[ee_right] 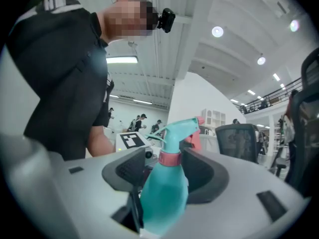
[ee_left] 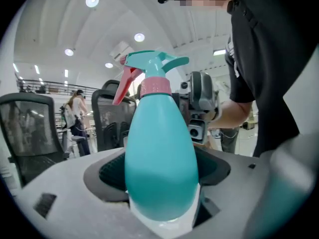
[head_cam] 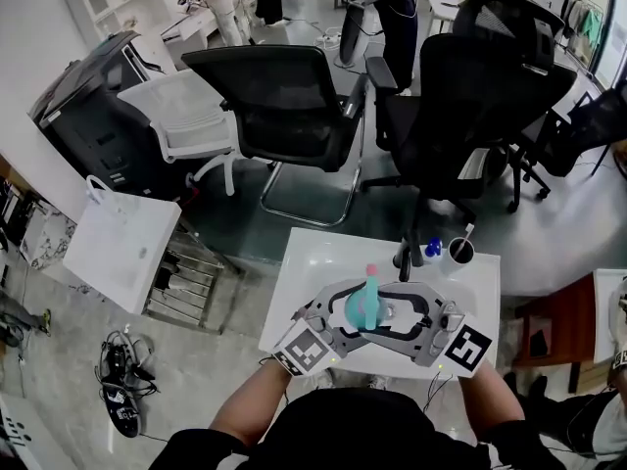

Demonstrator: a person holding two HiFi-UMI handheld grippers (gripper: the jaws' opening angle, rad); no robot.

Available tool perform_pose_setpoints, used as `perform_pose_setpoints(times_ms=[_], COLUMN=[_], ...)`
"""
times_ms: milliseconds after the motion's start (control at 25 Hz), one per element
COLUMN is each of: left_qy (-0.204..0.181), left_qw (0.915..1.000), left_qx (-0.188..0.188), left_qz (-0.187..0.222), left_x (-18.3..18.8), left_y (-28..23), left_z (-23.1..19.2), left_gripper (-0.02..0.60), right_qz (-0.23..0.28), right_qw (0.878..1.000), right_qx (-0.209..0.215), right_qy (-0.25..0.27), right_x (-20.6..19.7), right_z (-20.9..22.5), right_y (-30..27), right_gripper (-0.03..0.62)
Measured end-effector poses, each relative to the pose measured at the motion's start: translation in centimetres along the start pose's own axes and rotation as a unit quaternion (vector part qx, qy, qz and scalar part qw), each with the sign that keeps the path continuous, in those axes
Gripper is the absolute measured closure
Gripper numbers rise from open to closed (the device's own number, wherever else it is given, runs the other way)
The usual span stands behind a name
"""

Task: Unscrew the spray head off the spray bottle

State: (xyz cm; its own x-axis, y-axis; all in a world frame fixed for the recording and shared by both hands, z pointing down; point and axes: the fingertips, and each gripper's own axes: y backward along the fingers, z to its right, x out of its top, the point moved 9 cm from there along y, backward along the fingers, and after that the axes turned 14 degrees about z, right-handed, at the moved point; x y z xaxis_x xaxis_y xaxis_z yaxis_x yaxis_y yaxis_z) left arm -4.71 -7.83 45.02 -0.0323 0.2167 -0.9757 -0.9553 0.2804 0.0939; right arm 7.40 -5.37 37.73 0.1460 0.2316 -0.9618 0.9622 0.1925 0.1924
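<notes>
The spray bottle's point(ee_left: 160, 163) base is sitting hidden between the jaws; a blue item point(head_cam: 432, 249) on the tabletop point(head_cam: 313, 262) is showing too small to identify.

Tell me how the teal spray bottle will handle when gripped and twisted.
The spray bottle has a smooth, rounded, tapering body, so it may slip or turn in the fingers. It looks like plastic, likely light and slightly squashy. Tall with a bulky spray head, it would probably tip easily if nudged.
</notes>
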Motion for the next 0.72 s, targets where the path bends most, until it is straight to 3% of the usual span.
perform_pose_setpoints(times_ms=[120,320,480,720], left_qy=[-0.020,-0.021,-0.019,-0.020], left_qw=[0.9960,0.9806,0.9765,0.9774], left_qx=[0.081,0.188,0.208,0.202], left_qz=[-0.032,-0.051,-0.055,-0.058], left_x=[-0.8,-1.0,-1.2,-1.3], left_y=[0.0,0.2,-0.2,-1.0], left_z=[-0.3,-0.7,-0.3,0.6], left_gripper=[0.183,0.183,0.183,0.183], right_qz=[0.006,0.032,0.054,0.054], right_qw=[0.997,0.984,0.974,0.970], right_qx=[-0.076,-0.177,-0.213,-0.233], right_qy=[0.012,-0.010,-0.052,-0.031], right_x=[-0.4,-0.9,-0.7,-0.5], right_z=[0.1,0.3,0.4,0.3], right_y=[0.1,-0.1,-0.4,-0.8], right_gripper=[0.367,0.376,0.379,0.426])
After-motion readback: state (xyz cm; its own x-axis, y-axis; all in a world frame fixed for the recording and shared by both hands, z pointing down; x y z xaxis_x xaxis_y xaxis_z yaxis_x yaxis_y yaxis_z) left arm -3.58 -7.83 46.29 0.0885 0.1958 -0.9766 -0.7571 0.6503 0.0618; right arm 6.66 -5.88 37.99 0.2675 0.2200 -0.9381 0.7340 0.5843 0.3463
